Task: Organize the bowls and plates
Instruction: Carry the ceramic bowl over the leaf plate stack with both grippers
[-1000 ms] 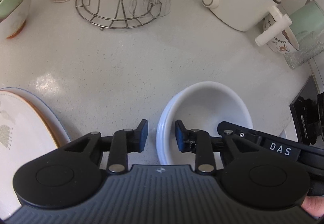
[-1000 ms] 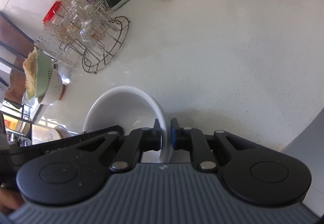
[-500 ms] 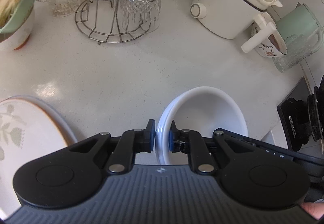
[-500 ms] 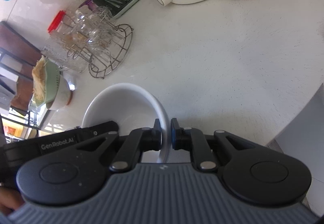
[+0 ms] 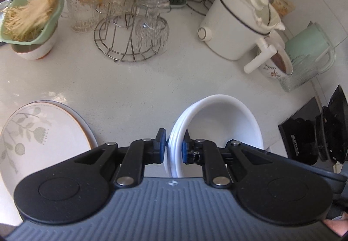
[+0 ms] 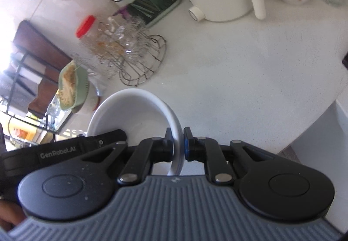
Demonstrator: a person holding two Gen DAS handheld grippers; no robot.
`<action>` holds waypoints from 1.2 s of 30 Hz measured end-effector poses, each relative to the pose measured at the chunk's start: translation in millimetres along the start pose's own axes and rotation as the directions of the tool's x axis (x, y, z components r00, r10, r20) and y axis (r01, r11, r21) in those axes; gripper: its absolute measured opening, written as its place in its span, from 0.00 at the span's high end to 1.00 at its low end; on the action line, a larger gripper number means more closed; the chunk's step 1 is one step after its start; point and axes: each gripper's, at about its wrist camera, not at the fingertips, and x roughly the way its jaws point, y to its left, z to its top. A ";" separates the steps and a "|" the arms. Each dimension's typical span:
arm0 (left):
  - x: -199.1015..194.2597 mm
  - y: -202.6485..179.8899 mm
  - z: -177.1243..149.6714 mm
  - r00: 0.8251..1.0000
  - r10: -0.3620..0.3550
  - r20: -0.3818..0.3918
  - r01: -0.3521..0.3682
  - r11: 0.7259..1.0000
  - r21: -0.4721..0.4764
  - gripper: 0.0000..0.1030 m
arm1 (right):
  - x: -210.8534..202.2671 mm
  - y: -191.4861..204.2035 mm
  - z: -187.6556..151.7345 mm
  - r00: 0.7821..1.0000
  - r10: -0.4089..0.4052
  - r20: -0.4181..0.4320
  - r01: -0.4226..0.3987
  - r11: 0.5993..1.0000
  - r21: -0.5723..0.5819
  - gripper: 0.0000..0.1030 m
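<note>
Plate [image 5: 43, 132] left of stacked bowls [image 5: 219, 123]; wire rack [image 5: 130, 40] behind; pot [image 5: 237, 29] behind-right.

two grippers [image 5: 174, 146], three stacked white bowls [image 5: 224, 119], one plate [image 5: 32, 132]

Both wrist cams look steeply down past their own fingers, close over the tabletop [image 5: 134, 88]. Shared: white bowls [image 5: 219, 123] (seen from opposite rims), wire glass rack [image 6: 141, 66], white cooker [image 5: 237, 29].
</note>
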 end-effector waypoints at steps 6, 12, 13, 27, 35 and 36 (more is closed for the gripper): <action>-23.0 7.4 -1.8 1.000 -0.018 0.017 0.019 0.999 -0.043 0.84 | -11.4 14.8 0.8 1.000 0.009 -0.002 -0.010 0.999 -0.037 0.88; -56.4 21.2 -0.8 0.998 -0.025 0.052 0.028 0.997 -0.076 0.84 | -31.1 44.6 -4.2 1.000 0.018 0.017 -0.016 0.995 -0.100 0.87; -59.9 24.8 -0.6 0.998 -0.022 0.059 0.027 0.996 -0.082 0.84 | -31.8 50.0 -5.6 1.000 0.019 0.016 -0.017 0.994 -0.107 0.87; -72.3 108.5 1.0 0.998 -0.009 0.059 0.019 0.985 -0.171 0.84 | 11.8 105.5 -15.2 0.998 0.048 -0.042 -0.053 0.992 -0.116 0.86; -67.2 164.3 -5.1 1.000 -0.006 0.030 0.012 0.973 -0.229 0.84 | 47.0 134.8 -33.8 0.994 0.049 -0.097 -0.062 0.989 -0.131 0.86; -66.2 170.4 -6.1 1.000 -0.003 0.027 0.009 0.971 -0.239 0.84 | 51.5 138.5 -34.8 0.994 0.046 -0.103 -0.060 0.989 -0.135 0.86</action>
